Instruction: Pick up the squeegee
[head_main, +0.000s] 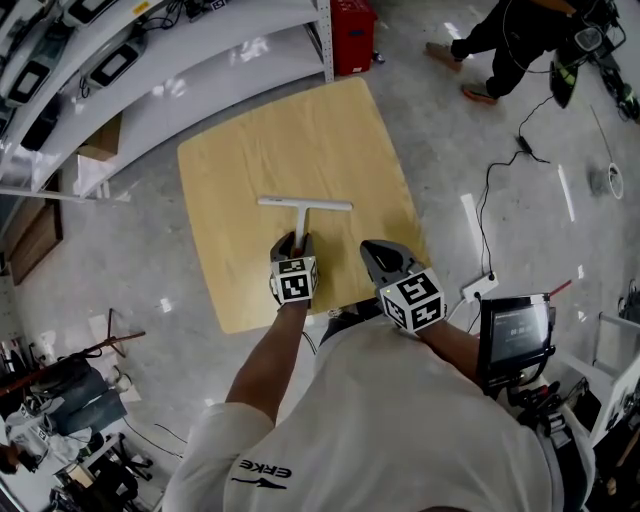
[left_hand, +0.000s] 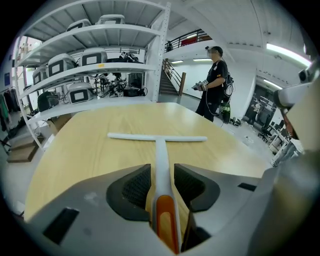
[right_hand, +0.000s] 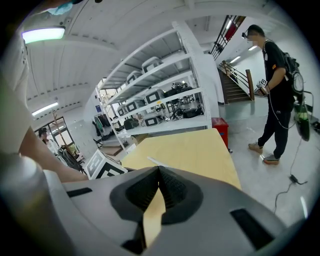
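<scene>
A white T-shaped squeegee (head_main: 303, 208) lies flat on the light wooden table (head_main: 250, 170), its blade across the far end and its handle pointing toward me. My left gripper (head_main: 297, 240) is down at the handle's near end. In the left gripper view its jaws stand open astride the handle (left_hand: 161, 150), whose orange grip end lies between them, and the pads do not press on it. My right gripper (head_main: 370, 247) hovers just right of it over the table's near edge. Its fingertips meet, shut on nothing (right_hand: 159, 168). The blade's end (right_hand: 155, 161) peeks past it.
White shelving (head_main: 200, 60) with grey devices runs along the table's far left side, with a red crate (head_main: 352, 35) at its end. A person (head_main: 510, 40) stands on the floor beyond the table. A power strip with cable (head_main: 480, 288) and a screen (head_main: 515, 330) are at my right.
</scene>
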